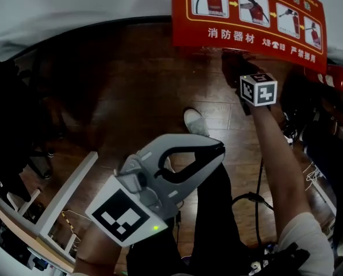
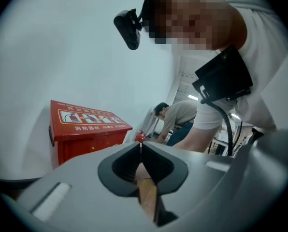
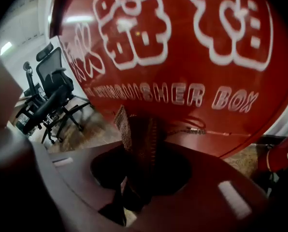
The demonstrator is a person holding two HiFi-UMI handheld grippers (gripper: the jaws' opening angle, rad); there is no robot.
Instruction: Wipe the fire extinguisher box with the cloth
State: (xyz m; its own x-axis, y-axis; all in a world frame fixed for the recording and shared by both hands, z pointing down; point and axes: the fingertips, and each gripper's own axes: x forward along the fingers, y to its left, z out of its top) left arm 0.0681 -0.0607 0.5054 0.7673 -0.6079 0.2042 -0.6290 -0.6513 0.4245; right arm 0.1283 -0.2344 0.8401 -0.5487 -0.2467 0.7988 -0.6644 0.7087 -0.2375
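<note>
The red fire extinguisher box [image 1: 249, 13] stands against the wall at the top of the head view, its lid showing pictograms. My right gripper [image 1: 240, 73] is pressed low against the box's front [image 3: 182, 57], shut on a dark brown cloth [image 3: 127, 124] that sticks up between its jaws and touches the red panel. The cloth [image 1: 235, 62] shows as a dark wad just under the lid. My left gripper [image 1: 220, 149] hangs over the wood floor well short of the box, shut and holding nothing. In the left gripper view the box [image 2: 86, 129] sits far off at the left.
A red extinguisher [image 1: 338, 76] lies right of the box. A white shelf frame [image 1: 62, 200] stands at the lower left. Cables [image 1: 258, 200] run across the floor by my leg and shoe [image 1: 194, 121]. Black office chairs [image 3: 52, 91] stand left; another person [image 2: 175, 115] bends over beyond the box.
</note>
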